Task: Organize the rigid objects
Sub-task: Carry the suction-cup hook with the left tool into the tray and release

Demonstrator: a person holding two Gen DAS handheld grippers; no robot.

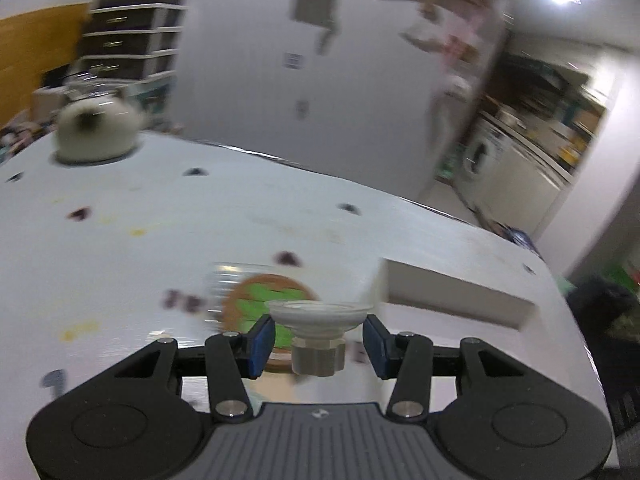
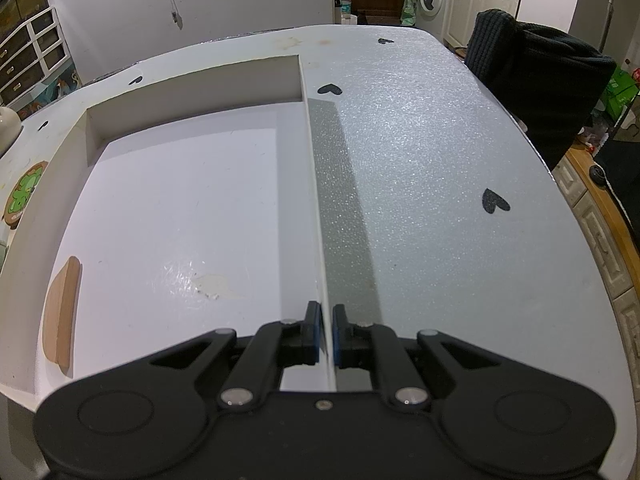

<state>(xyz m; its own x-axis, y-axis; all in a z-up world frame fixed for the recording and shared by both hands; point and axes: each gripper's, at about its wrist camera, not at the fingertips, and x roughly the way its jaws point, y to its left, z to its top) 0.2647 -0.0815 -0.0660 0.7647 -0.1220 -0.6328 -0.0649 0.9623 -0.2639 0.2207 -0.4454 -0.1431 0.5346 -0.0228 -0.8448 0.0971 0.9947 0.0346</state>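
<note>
Your left gripper [image 1: 319, 340] squeezes a clear glass lid [image 1: 318, 314] above the counter [image 1: 120, 248]. Your right gripper [image 2: 327, 332] pinches the white box wall [image 2: 316, 200].

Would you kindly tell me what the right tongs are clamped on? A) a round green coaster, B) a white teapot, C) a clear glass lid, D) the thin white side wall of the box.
D: the right tongs pinch the thin white box wall, their blue pads closed on either side of it.

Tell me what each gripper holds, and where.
Left gripper: small clear glass dish, by its rim. Right gripper: white box, clamped on its thin side wall.
</note>
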